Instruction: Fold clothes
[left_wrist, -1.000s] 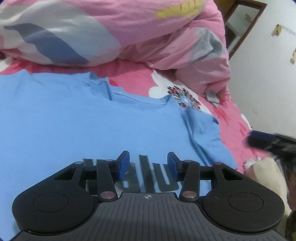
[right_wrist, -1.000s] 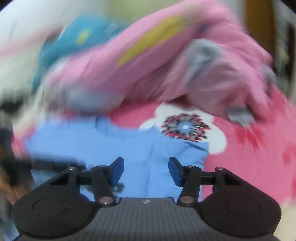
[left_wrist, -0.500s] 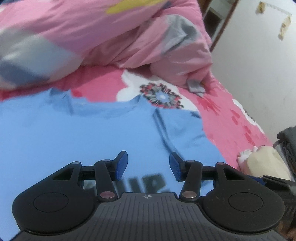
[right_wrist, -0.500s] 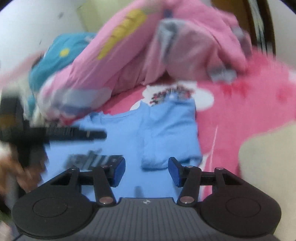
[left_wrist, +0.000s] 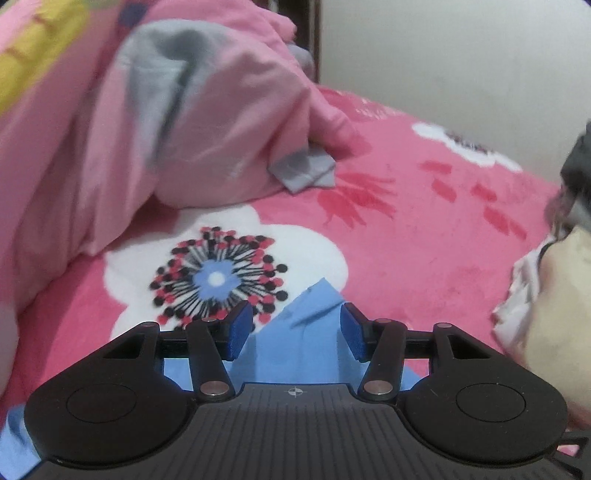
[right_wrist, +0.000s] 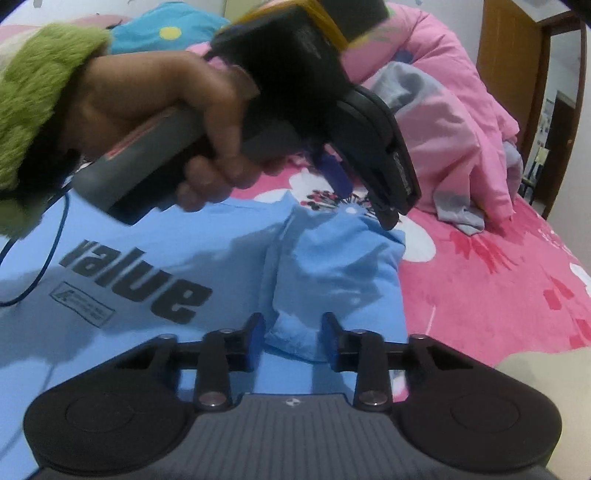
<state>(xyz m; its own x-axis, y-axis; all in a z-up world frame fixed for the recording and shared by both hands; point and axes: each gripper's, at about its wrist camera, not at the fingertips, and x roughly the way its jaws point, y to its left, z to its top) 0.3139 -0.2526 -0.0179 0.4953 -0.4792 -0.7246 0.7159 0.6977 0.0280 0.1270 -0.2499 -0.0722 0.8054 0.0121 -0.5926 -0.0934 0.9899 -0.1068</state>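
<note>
Since the fold starts from the sleeve, both my claws sit at the right sleeve end of the blue t-shirt (right_wrist: 207, 280), which lies flat on the pink floral bedsheet (left_wrist: 424, 251). My left gripper (left_wrist: 293, 326) is up at the sleeve's top corner, jaws apart, cloth point showing in the gap, nothing pinched yet. In the right wrist view it reaches in from above, held by my left hand (right_wrist: 159, 122). My right gripper (right_wrist: 293, 341) is at the sleeve hem, jaws apart, the hem bunch lying between the fingers but not clamped. I judge the two-point placement is so the sleeve can be lifted evenly and turned inward.

Shirt: light blue, chest up, black "value" print plus a small label box. Body mostly smooth; sleeve rumpled, hem curled. A pink duvet (left_wrist: 166, 122) is heaped beyond it, with cream fabric (left_wrist: 554, 314) at the right edge.
</note>
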